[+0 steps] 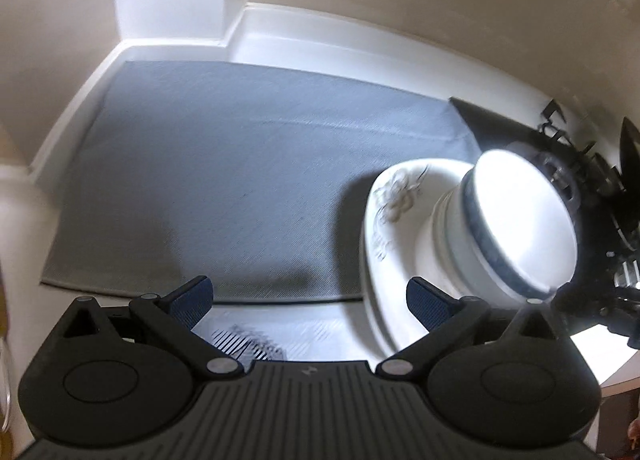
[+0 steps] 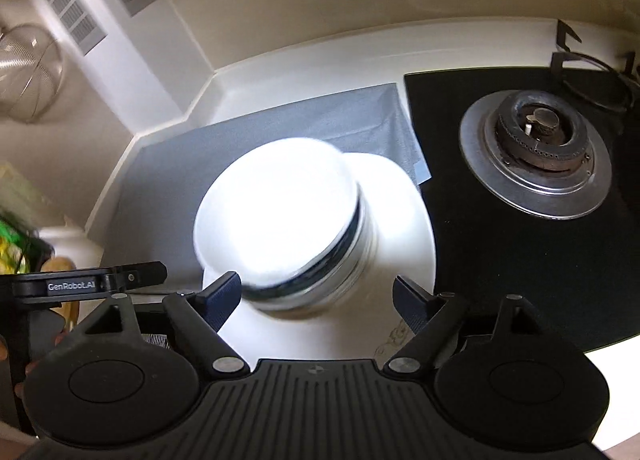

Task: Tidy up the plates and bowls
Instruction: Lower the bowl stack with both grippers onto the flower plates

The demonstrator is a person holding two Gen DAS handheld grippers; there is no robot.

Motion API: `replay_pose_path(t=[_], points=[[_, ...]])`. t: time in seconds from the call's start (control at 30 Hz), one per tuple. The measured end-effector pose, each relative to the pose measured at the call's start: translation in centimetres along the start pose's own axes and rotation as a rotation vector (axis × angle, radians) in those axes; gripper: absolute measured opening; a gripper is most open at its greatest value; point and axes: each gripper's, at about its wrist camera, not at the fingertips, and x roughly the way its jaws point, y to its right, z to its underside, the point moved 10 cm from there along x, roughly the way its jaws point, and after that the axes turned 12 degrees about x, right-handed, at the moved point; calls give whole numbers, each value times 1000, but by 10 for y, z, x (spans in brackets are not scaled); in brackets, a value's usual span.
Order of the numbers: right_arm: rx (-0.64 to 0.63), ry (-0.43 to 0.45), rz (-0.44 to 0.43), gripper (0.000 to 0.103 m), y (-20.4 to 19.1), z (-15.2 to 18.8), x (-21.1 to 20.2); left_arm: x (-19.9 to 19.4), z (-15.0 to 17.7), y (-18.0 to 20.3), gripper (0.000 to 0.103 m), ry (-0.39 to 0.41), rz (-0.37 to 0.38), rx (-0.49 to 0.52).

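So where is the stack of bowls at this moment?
The stack of bowls sits on the white plates at the right end of the grey mat, just left of the black stove, ahead of the right tongs.

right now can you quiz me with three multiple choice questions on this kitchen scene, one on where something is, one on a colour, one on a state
1. Where do the stacked bowls sit?
A. on the white plates
B. on the stove burner
C. straight on the bare mat

2. What colour is the mat under the plates?
A. red
B. grey-blue
C. green

3. How are the left gripper and right gripper?
A. both open, holding nothing
B. both shut on a bowl
C. left open, right shut on a plate

Answers:
1. A, the bowls rest on the plate stack.
2. B, the mat looks grey-blue in both views.
3. A, each pair of fingers stands wide apart with nothing gripped.
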Motion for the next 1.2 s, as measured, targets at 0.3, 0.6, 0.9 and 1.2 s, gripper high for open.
replay_pose_path(t=[0.3,0.6,0.9,1.2], points=[[-27,-9,12,85,-17,28,-10,-14,19,-3,103,-11,-46,2],[-107,31,-62,85,-13,18,-24,-35,19,20,103,20,-158,-10],[-151,6,-157,85,12,5,-33,-30,19,52,103,-14,-230,-45],[-176,-45,-164,85,45,0,-10,-20,36,46,103,-75,-282,-188]])
